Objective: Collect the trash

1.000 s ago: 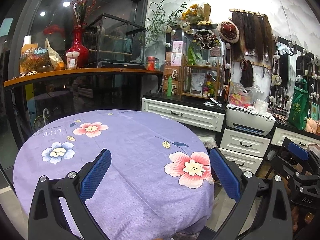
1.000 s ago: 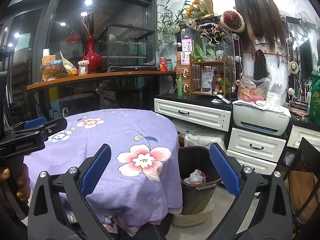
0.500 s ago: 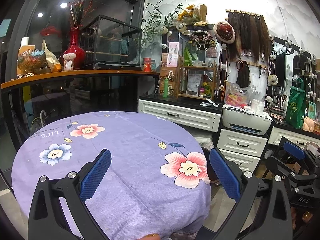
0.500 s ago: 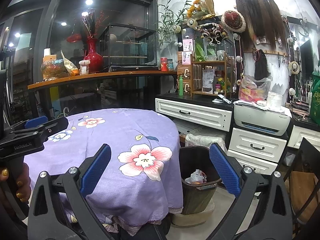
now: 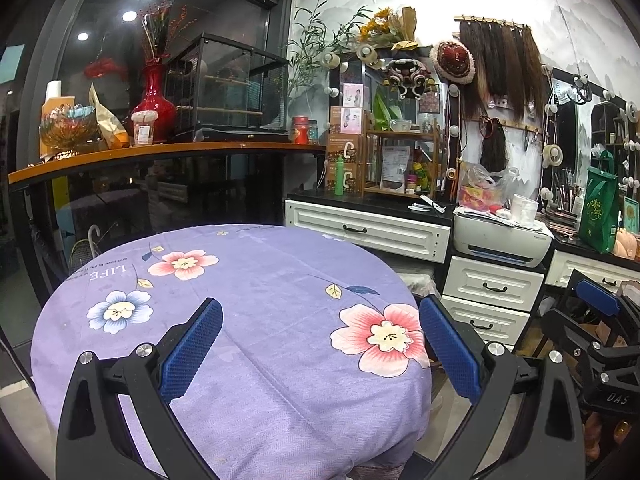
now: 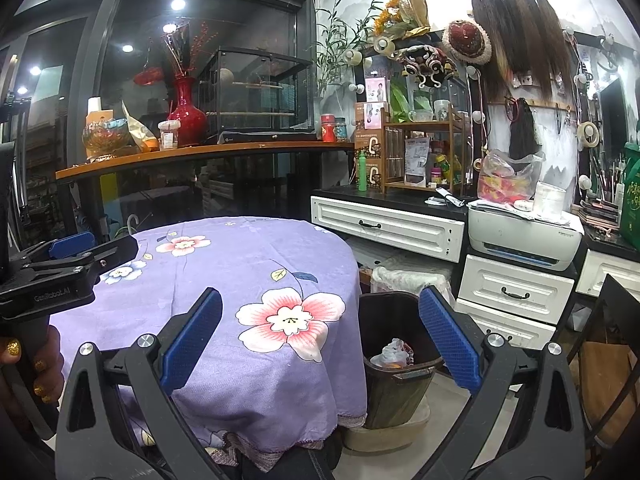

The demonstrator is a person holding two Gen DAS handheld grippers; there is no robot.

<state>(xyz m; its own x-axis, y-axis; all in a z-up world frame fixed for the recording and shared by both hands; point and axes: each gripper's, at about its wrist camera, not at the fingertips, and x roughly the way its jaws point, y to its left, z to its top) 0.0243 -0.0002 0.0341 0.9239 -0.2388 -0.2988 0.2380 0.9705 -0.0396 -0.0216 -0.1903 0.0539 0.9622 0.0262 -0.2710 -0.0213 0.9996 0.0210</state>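
A dark brown trash bin [image 6: 394, 372] stands on the floor right of the round table, with crumpled white and red trash [image 6: 394, 354] inside. The table wears a purple flowered cloth [image 5: 260, 320], also seen in the right wrist view [image 6: 248, 276]; nothing lies on it. My left gripper [image 5: 320, 344] is open and empty above the table's near edge. My right gripper [image 6: 320, 336] is open and empty, held between the table edge and the bin. The left gripper shows at the left of the right wrist view [image 6: 72, 264], and the right gripper shows at the right of the left wrist view [image 5: 596, 320].
White drawers [image 6: 386, 226] and a white printer [image 6: 524, 236] line the wall behind the bin. A wooden shelf [image 5: 160, 152] holds a red vase [image 5: 154, 100] and a glass case. A dark chair frame [image 6: 612, 320] stands at the right.
Both views have drifted slightly; the left gripper has eased a little back and up from the table. Both grippers stay open and empty.
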